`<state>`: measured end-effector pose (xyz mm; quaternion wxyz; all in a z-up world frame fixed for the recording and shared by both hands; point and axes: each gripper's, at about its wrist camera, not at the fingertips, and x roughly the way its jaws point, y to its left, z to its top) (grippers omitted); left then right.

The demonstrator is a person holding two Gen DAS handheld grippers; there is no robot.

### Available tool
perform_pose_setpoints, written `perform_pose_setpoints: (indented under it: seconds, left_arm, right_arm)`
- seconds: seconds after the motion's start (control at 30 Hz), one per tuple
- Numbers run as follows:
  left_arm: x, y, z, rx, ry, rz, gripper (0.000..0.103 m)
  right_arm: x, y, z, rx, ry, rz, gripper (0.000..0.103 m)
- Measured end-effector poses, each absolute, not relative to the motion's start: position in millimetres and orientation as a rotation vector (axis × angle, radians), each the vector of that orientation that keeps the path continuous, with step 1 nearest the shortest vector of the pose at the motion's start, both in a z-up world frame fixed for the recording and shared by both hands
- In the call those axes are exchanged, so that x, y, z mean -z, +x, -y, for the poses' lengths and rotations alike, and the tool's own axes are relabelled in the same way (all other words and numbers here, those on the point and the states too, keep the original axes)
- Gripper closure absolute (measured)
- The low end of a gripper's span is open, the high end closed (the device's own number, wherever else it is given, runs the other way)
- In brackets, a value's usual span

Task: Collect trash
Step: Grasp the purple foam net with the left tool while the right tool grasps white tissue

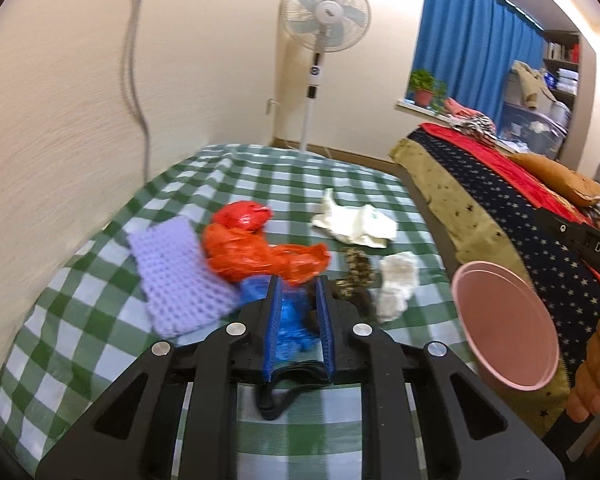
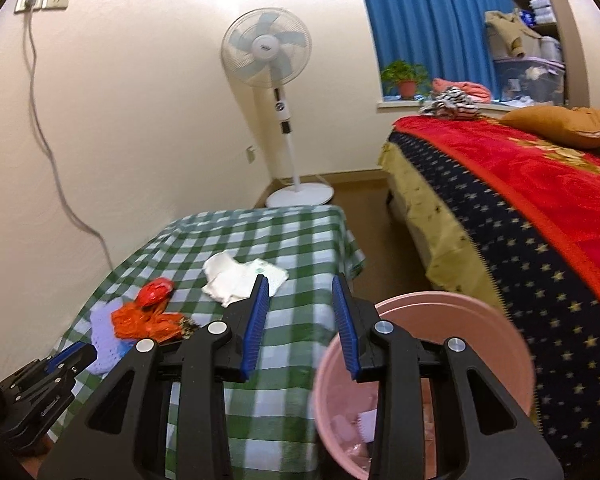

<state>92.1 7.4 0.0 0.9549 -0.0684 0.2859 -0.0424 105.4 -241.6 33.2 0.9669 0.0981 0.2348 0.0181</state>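
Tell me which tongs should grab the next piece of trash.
Left. The left tongs are open right over the crumpled blue plastic wrapper on the green checked tablecloth; the right tongs hang open by the pink plastic bin.

Left gripper point(image 1: 298, 292): black angular frame, ribbed blue finger pads point(image 1: 271, 334), four round silver screws.
Right gripper point(image 2: 300, 294): matched it; black frame, blue pads point(image 2: 255, 330), silver screws, white lettering on the side.
Hand point(image 1: 594, 372): bare skin, fingernails showed.

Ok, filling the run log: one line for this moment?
left gripper: jaws astride blue bag, grip unclear | right gripper: open, empty | pink bin: beside table
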Motion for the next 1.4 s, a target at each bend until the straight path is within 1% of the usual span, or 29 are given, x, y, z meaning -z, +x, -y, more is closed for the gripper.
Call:
perform_pose_setpoints:
  seconds: [0.23, 0.53, 0.77, 0.8, 0.83, 0.9, 1.07, 1.2, 1.27, 1.4]
  left_arm:
    - [8.1, 96.2, -33.4, 0.005, -0.177, -0.570, 0.085]
    - [29.0, 109.9, -67.9, -0.125, -0.252, -0.621, 0.085]
    - [44.2, 122.5, -75.5, -0.146, -0.297, -0.673, 0.084]
    - [47.3, 125.0, -78.8, -0.156, -0.310, -0.687, 0.082]
    - [49.0, 127.5, -81.6, -0.163, -0.317, -0.694, 0.075]
    - [52.6, 130.1, -86.7, -0.181, -0.335, -0.709, 0.068]
    - [64.1, 139.0, -93.1, -0.194, -0.352, -0.772, 0.066]
    - [68.1, 141.7, -93.9, -0.199, -0.344, -0.797, 0.066]
    - [68.8, 143.1, -92.8, -0.201, -0.335, -0.804, 0.065]
    - [61.2, 141.0, -89.2, -0.263, -0.261, -0.775, 0.064]
  right_arm:
    - [-20.0, 124.7, 210.8, -0.084, 0.182, -0.513, 0.069]
    - [9.3, 151.3, 189.3, -0.098, 0.203, -0.604, 0.068]
    - [35.9, 169.4, 178.8, -0.097, 0.199, -0.713, 0.063]
    - [38.5, 170.8, 178.9, -0.099, 0.204, -0.723, 0.063]
    - [41.7, 173.0, 178.6, -0.101, 0.212, -0.737, 0.063]
    - [46.0, 176.5, 177.2, -0.107, 0.219, -0.754, 0.063]
    - [55.8, 182.2, 168.5, -0.113, 0.197, -0.787, 0.063]
    - [61.8, 185.9, 167.1, -0.114, 0.197, -0.810, 0.070]
    - [63.3, 186.9, 167.2, -0.113, 0.199, -0.816, 0.078]
    - [63.6, 188.1, 168.9, -0.111, 0.204, -0.817, 0.083]
